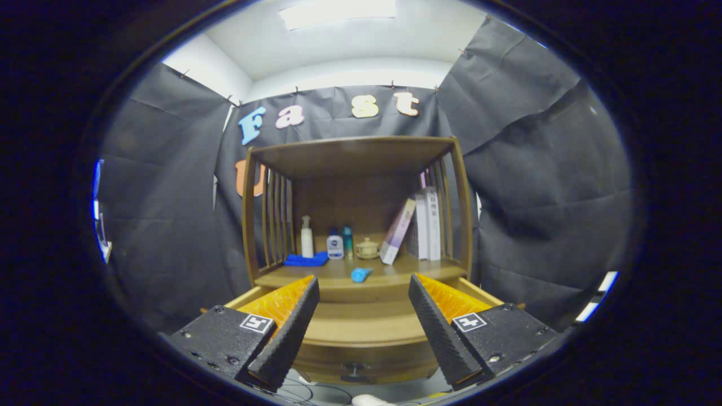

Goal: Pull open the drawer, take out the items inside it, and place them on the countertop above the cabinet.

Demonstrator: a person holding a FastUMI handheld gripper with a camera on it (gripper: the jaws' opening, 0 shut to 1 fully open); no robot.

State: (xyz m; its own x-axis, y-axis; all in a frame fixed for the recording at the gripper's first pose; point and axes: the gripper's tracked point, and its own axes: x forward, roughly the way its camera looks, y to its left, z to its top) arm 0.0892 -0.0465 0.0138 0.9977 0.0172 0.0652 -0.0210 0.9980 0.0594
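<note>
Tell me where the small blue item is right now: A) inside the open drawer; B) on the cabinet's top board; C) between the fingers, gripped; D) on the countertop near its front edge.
D: the small blue item lies on the countertop, beyond the open fingers.

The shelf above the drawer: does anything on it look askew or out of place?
One book leans diagonally against the upright books. A small blue object lies alone at the countertop front edge. The drawer is pulled open; the gripper is open, holding nothing.
</note>
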